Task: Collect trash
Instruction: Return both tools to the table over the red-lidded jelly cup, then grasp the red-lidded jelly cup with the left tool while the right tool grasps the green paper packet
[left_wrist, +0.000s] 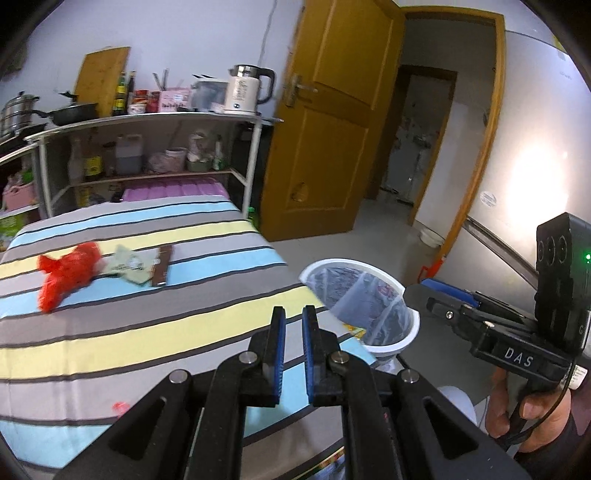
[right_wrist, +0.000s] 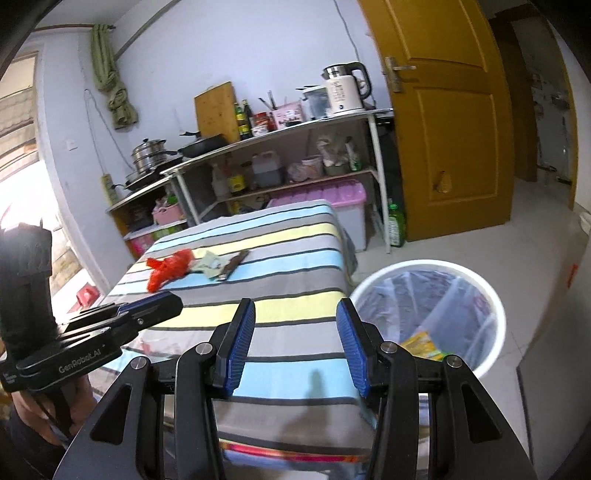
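Trash: we see three pieces lying together on the far part of the striped table (right_wrist: 280, 291): a red plastic bag (right_wrist: 168, 271), a pale green wrapper (right_wrist: 211, 266) just beside it, and a brown wrapper (right_wrist: 233, 266) touching the green one.
Bin: the white bin (right_wrist: 491, 314) with a clear liner stands on the floor by the table's right corner; a yellow packet (right_wrist: 421, 345) already lies inside it.
Left gripper: our left gripper (left_wrist: 293, 345) hangs over the near half of the table with its fingers narrow, a slim gap between the blue pads, and nothing in them.
Right gripper: our right gripper (right_wrist: 295, 345) sits over the table's near edge beside the bin, fingers wide and empty.
Step in hand: we judge that one piece is binned and we are between picks, both tools free.
Next move: we would reach out across the table to the cluster, well apart from both grippers, and close on one piece; the bag is the bulkiest and easiest to pinch, while the flat wrappers call for a low, angled approach.
Writing: we read "DAS" on the right gripper's body in the left view and "GenRobot.AI" on the left gripper's body in the right view; the kettle (left_wrist: 247, 88) carries print too small for us to read.
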